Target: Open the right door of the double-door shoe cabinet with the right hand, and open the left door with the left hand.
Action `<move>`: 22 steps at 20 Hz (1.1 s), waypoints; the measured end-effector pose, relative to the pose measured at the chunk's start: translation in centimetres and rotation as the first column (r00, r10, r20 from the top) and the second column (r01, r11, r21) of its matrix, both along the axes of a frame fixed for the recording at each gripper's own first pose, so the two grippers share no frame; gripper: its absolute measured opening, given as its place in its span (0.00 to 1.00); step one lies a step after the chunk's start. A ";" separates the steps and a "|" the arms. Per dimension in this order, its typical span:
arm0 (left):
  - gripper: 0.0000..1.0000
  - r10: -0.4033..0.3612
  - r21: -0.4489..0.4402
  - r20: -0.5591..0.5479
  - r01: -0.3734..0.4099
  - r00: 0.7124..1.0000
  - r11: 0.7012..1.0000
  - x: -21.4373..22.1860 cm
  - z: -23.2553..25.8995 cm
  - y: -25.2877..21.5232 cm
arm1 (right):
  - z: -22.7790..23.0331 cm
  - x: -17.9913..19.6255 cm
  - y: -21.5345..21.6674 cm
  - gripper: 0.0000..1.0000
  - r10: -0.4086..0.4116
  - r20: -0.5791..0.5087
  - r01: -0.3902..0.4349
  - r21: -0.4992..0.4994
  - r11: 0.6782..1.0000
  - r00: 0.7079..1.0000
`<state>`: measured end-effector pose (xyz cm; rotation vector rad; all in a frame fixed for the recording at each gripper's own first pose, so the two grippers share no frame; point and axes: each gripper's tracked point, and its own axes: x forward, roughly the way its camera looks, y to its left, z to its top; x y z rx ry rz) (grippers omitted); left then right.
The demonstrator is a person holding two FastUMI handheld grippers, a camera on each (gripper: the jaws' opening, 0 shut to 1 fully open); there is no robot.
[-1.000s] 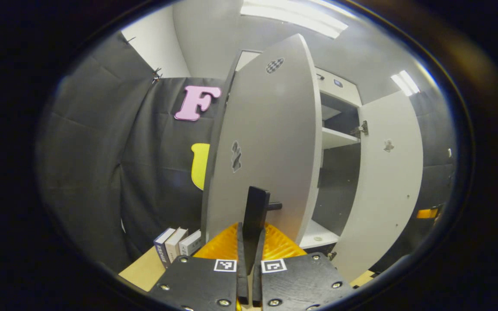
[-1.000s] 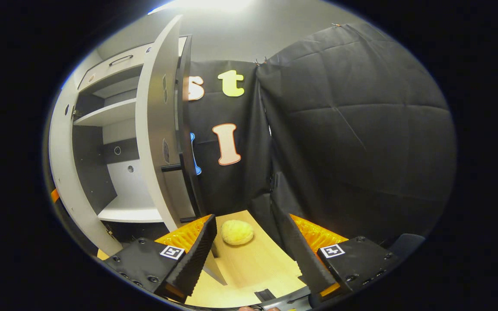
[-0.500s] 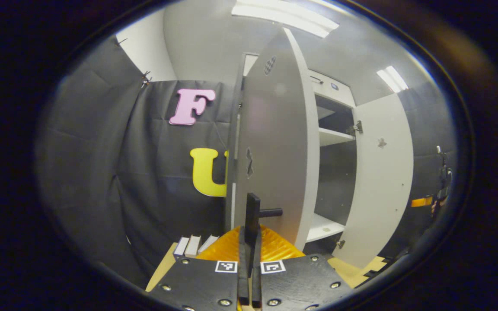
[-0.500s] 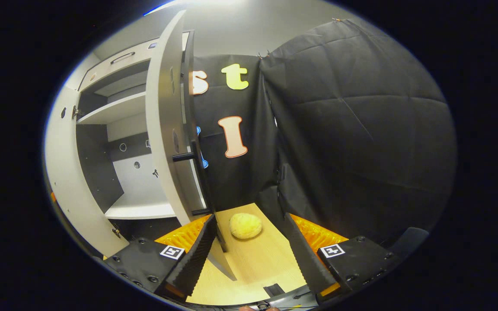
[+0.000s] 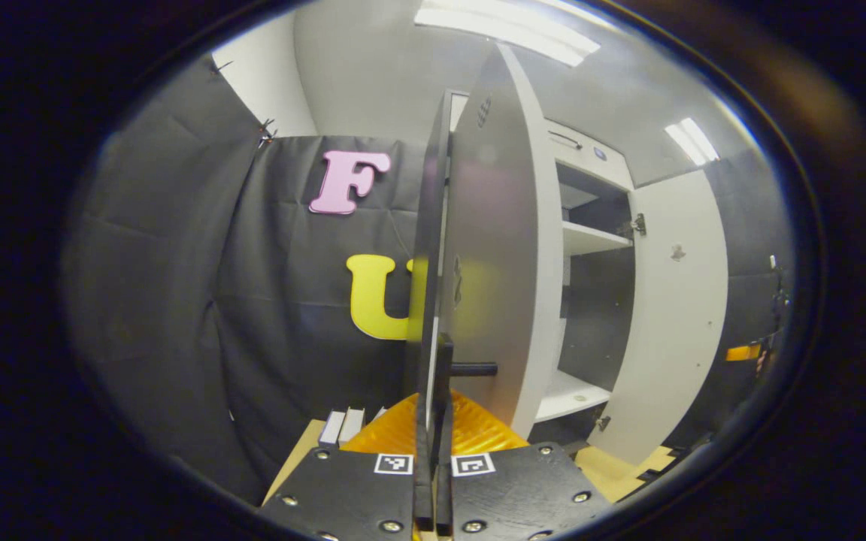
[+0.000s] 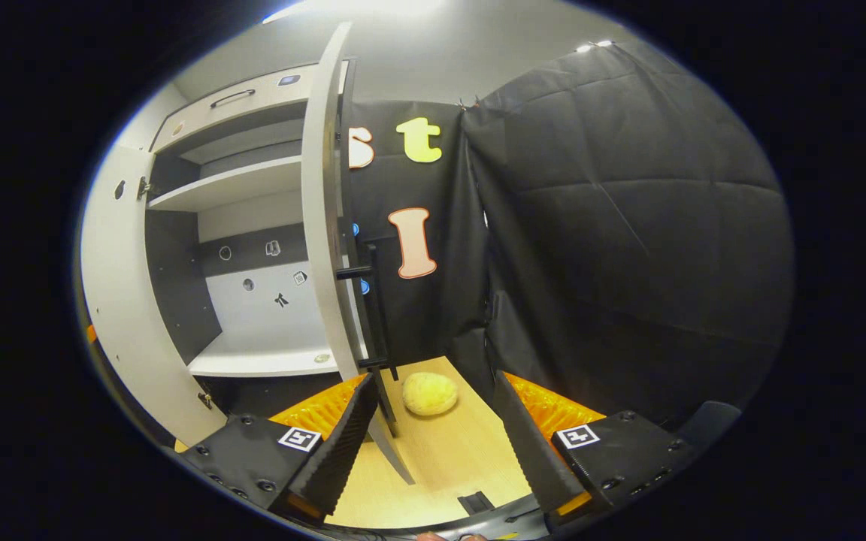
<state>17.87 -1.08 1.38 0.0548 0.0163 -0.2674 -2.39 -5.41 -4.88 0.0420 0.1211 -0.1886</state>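
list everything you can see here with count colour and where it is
shoe cabinet: 1, white with dark inner panels, open, shelves inside
left door: 1, grey-white, swung open, seen near edge-on in left gripper view
right door: 1, grey-white, swung open
left door handle: 1, black bar, between the left gripper's fingers
right door handle: 1, black bar, on the right door's outer face
books: about 3, pale spines, on the floor left of the cabinet
round lump: 1, yellow, on the wooden floor
left gripper: 1, black and orange, shut on the left door handle
right gripper: 1, black and orange, open, holding nothing
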 end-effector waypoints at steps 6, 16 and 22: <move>0.04 0.141 -0.023 -0.005 -0.141 0.990 0.990 -5.3 2.1 1.3 | 0.3 1.4 -1.0 0.98 0.090 0.027 -0.090 0.007 0.996 0.996; 0.01 0.187 0.161 0.251 -0.231 0.950 0.960 -16.8 6.7 -6.8 | 5.2 0.9 -1.8 0.98 0.244 0.163 -0.230 -0.101 0.968 0.956; 0.61 0.179 0.082 0.225 -0.202 0.958 0.976 -20.7 4.1 -12.6 | 4.4 -0.6 -3.0 0.98 0.336 0.146 -0.333 -0.046 0.942 0.930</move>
